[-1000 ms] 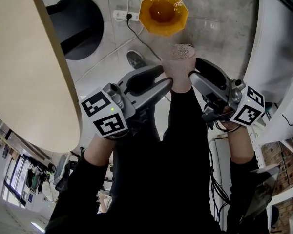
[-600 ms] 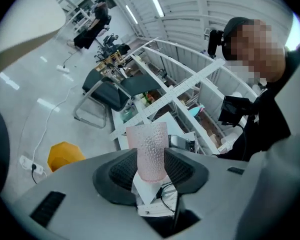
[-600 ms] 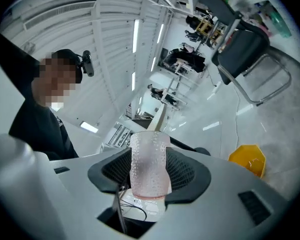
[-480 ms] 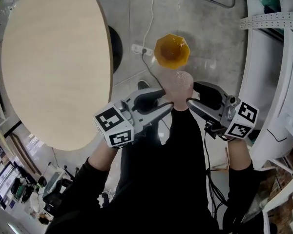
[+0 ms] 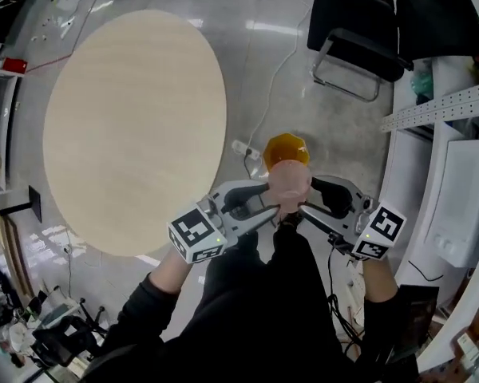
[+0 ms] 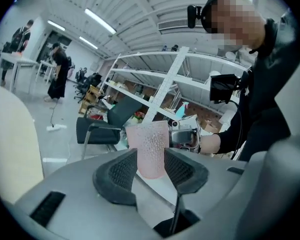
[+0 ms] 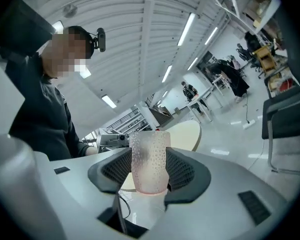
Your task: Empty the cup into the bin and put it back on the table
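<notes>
Pink cup (image 5: 288, 184) is held off the table, in the air over the grey floor (image 5: 255, 62). It sits between both grippers, just right of the round beige table (image 5: 128, 126). In the head view it overlaps the near edge of the orange bin (image 5: 287, 148), which stands on the floor below.

Cup look: translucent pale pink plastic, with small raised bumps all over the wall. It has a plain rim, narrows slightly toward the base, and stands upright in both gripper views.

Left gripper (image 6: 150, 165) has its jaws pinching the lower part of the cup, ribbed pads on each side. Right gripper (image 7: 149, 173) is clamped on the same cup from the opposite side, pads against its wall.

A black chair (image 5: 355, 30) stands farther off.
</notes>
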`<control>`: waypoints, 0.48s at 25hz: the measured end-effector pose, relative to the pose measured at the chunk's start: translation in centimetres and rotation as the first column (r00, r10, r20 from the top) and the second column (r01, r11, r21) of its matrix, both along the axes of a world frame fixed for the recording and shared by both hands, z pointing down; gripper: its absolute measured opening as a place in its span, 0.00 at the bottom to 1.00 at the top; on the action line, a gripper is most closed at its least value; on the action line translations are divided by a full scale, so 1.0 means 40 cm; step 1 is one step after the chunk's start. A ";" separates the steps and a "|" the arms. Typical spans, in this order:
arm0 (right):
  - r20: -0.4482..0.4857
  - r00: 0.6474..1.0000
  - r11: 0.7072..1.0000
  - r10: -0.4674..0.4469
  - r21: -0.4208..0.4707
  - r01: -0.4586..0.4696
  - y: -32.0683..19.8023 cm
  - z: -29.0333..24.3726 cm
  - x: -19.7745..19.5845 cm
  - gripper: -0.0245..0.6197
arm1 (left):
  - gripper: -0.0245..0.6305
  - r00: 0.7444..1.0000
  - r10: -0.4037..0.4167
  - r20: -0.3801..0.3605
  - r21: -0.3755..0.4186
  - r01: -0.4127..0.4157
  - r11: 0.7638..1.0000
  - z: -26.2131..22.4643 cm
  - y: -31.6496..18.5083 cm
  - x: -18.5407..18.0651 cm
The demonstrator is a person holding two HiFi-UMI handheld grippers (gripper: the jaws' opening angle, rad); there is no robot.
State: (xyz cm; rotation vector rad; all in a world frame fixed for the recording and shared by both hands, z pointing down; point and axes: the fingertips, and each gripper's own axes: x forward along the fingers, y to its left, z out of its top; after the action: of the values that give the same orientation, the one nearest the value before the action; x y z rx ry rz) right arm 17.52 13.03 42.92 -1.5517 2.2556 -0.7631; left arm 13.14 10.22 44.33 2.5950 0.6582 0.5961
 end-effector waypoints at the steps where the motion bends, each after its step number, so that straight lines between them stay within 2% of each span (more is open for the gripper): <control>1: -0.035 0.999 1.000 -0.012 0.014 0.012 -0.004 -0.030 -0.003 0.38 | 0.32 1.000 0.000 -0.019 0.027 0.001 1.000 -0.028 -0.003 -0.002; 5: -0.212 0.976 0.996 -0.055 0.063 0.070 -0.021 -0.127 -0.016 0.38 | 0.32 0.996 -0.017 -0.084 0.147 0.029 0.989 -0.106 -0.012 -0.007; 8: -0.352 0.932 0.989 -0.085 0.081 0.121 -0.020 -0.183 -0.048 0.38 | 0.32 0.992 -0.040 -0.120 0.226 0.067 0.972 -0.150 -0.006 -0.029; 12: -0.478 0.872 0.978 -0.101 0.113 0.176 -0.017 -0.244 -0.080 0.38 | 0.32 0.984 -0.085 -0.154 0.322 0.131 0.937 -0.194 0.005 -0.050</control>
State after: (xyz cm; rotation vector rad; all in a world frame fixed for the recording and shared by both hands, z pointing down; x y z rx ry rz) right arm 14.34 12.36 33.16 -1.6500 2.7186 -0.2419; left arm 11.14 10.43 36.57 2.9872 0.4849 0.5349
